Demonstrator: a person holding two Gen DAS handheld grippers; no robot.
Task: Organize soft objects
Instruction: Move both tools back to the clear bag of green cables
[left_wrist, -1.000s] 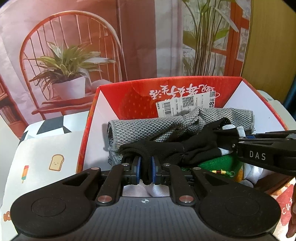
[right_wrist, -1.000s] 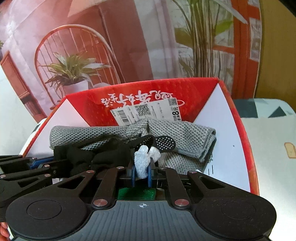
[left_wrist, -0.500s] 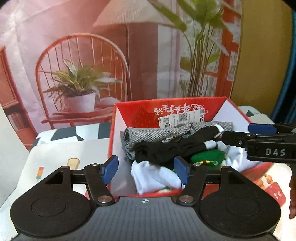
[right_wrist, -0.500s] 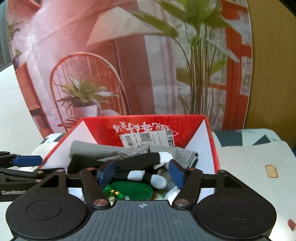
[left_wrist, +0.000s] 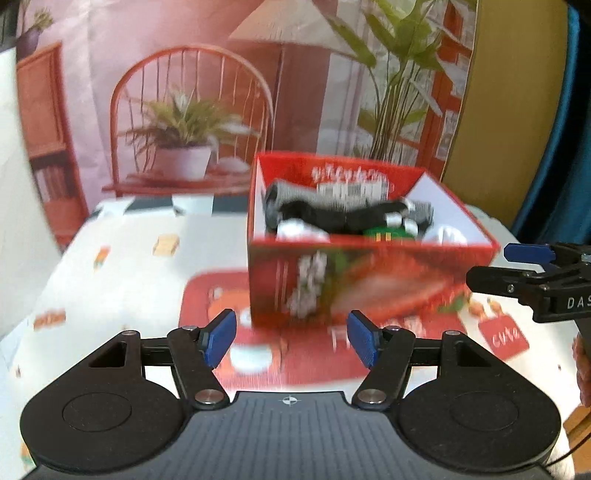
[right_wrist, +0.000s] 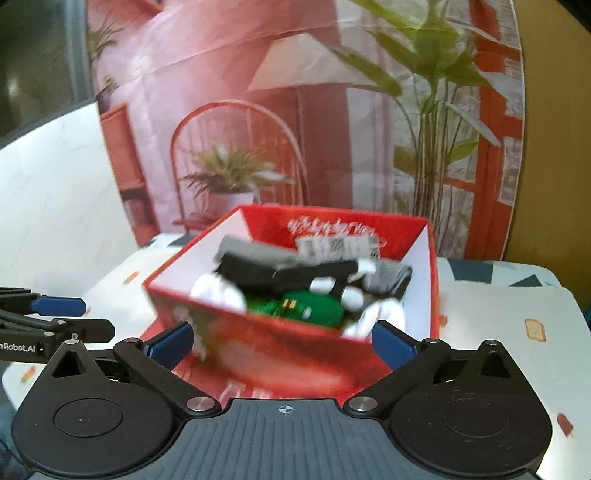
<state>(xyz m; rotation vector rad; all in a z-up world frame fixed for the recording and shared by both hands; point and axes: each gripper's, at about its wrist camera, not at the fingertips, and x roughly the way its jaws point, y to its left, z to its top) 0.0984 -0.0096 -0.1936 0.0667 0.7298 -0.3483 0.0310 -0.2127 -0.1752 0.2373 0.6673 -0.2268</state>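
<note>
A red cardboard box (left_wrist: 369, 284) stands on the table, holding soft things. A black glove with white fingertips (left_wrist: 332, 218) lies across a grey knitted cloth (left_wrist: 288, 192), beside a green item (left_wrist: 384, 233) and white fabric (left_wrist: 299, 230). My left gripper (left_wrist: 291, 338) is open and empty, back from the box's front wall. My right gripper (right_wrist: 282, 341) has its jaws opening wide with nothing held, the box (right_wrist: 280, 347) just beyond them. The glove (right_wrist: 280, 275) is free of both. Each gripper shows in the other's view: right (left_wrist: 498, 264), left (right_wrist: 85, 318).
The box sits on a red printed mat (left_wrist: 221, 332) over a white tablecloth with small pictures (left_wrist: 110, 280). A printed backdrop of a chair and potted plant (left_wrist: 184, 110) hangs behind the table. A person's hand (left_wrist: 583, 369) shows at the right edge.
Both grippers were shut on the black glove over the box. They let go, opened and drew back and up; the glove now lies in the box.
</note>
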